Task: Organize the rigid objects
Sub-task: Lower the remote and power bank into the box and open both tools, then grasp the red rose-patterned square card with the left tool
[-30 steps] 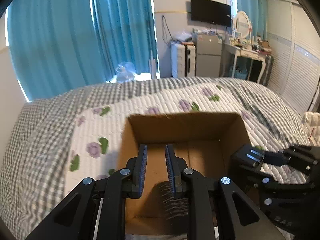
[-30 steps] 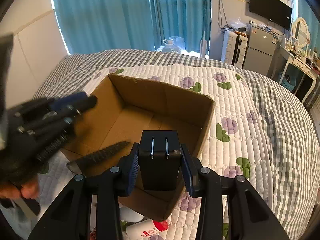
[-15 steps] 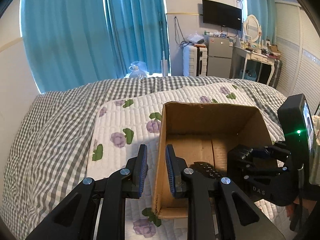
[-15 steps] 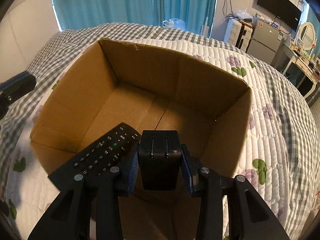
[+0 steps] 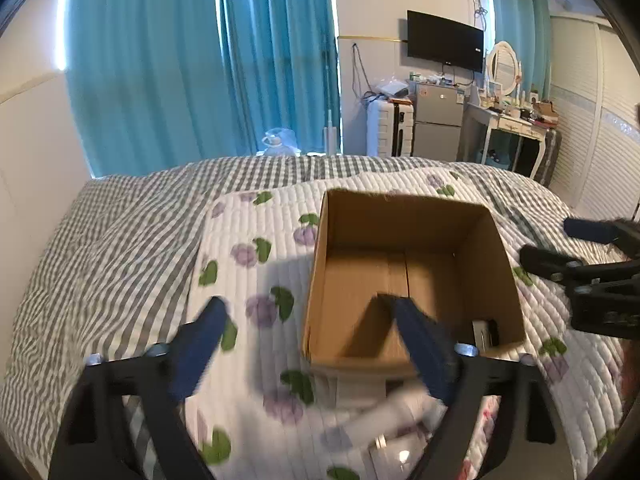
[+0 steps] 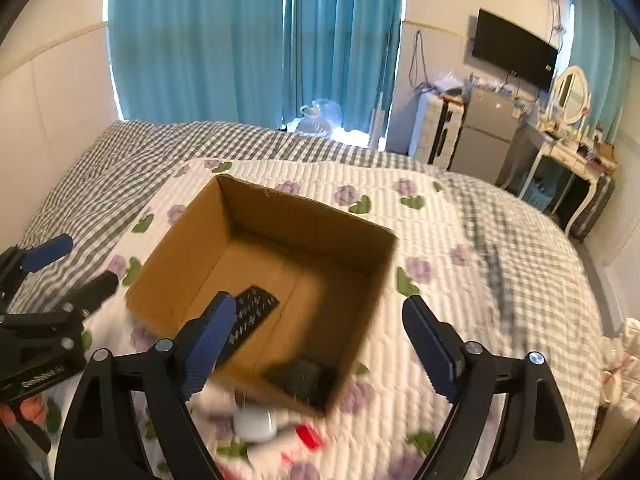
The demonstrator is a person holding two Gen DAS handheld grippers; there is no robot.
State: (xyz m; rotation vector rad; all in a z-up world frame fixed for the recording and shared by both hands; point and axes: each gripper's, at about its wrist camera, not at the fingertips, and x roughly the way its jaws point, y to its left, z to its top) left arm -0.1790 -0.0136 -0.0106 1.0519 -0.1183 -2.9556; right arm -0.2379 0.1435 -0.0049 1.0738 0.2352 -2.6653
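Fingers (image 6: 208, 340) of both grippers, jaws just opened wide, nothing held; remote (image 6: 250, 318) and adapter (image 6: 304, 378) lodged in box (image 6: 180, 248); near bottles (image 6: 256, 424) risk being knocked if swept low.

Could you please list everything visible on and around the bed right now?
box: one, brown cardboard, open, on the quilt
remote: one, black, on the box floor
adapter: one, black, blurred, in the box's near corner
bottles: several, white, one red-capped, blurred, on the quilt before the box
quilt: one, white with purple flowers, on the bed
curtains: teal, behind the bed
TV: one, black, on the wall
left gripper: open, empty
right gripper: open, empty
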